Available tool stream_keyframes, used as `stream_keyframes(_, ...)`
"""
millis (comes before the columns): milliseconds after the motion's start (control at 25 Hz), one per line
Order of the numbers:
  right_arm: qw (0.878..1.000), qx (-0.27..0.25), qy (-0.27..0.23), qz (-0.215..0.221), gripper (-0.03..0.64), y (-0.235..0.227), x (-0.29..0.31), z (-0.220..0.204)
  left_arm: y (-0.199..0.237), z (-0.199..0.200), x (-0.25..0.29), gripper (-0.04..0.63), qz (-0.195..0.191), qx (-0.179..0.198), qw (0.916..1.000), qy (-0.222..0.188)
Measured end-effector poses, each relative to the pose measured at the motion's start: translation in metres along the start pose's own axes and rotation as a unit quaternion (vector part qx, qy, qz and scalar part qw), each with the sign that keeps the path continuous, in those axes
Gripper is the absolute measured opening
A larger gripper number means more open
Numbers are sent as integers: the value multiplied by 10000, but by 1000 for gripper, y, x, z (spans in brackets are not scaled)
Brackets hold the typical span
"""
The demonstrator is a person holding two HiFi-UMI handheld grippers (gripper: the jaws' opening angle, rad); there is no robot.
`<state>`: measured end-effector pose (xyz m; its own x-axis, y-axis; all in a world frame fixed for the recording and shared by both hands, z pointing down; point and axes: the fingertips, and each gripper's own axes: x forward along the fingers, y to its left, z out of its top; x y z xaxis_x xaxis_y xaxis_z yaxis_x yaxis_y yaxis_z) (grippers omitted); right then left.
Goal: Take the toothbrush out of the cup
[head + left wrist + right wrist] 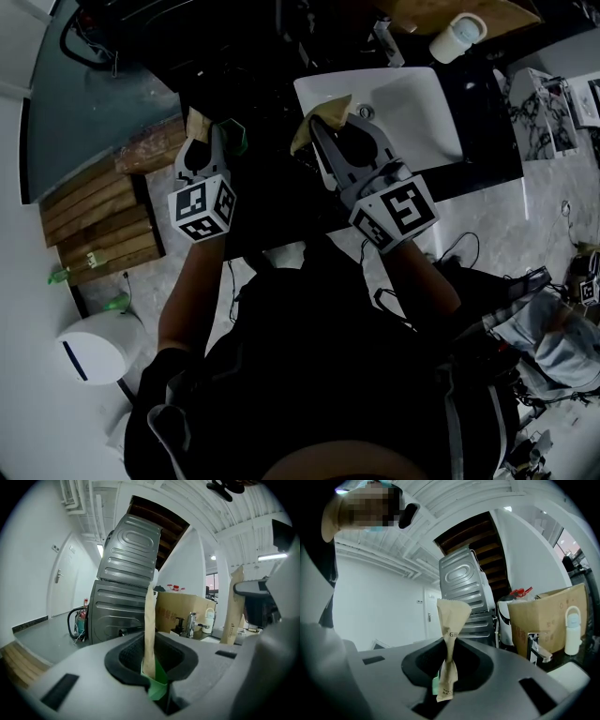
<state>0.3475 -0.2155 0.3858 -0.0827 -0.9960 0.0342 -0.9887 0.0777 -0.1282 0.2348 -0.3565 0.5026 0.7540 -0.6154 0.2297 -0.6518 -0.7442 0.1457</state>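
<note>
My left tool (pixel 214 139) is clamped on a tan paper packet (pixel 149 625) with a green piece (pixel 158 686), my right tool (pixel 339 129) on a second packet (pixel 451 620), sink (pixel 412 112) at 1 o'clock.

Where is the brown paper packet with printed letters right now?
The packet stands upright, pinched by the right gripper in that gripper's view; in the head view it is over the left edge of the white sink, right of the left gripper.
</note>
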Motion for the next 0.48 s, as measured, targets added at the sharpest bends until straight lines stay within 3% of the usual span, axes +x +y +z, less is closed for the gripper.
stream_keyframes(480, 9992, -187, -321, 140, 54, 22, 0, 30, -8, 67, -37, 41, -189, 54, 9980, -600)
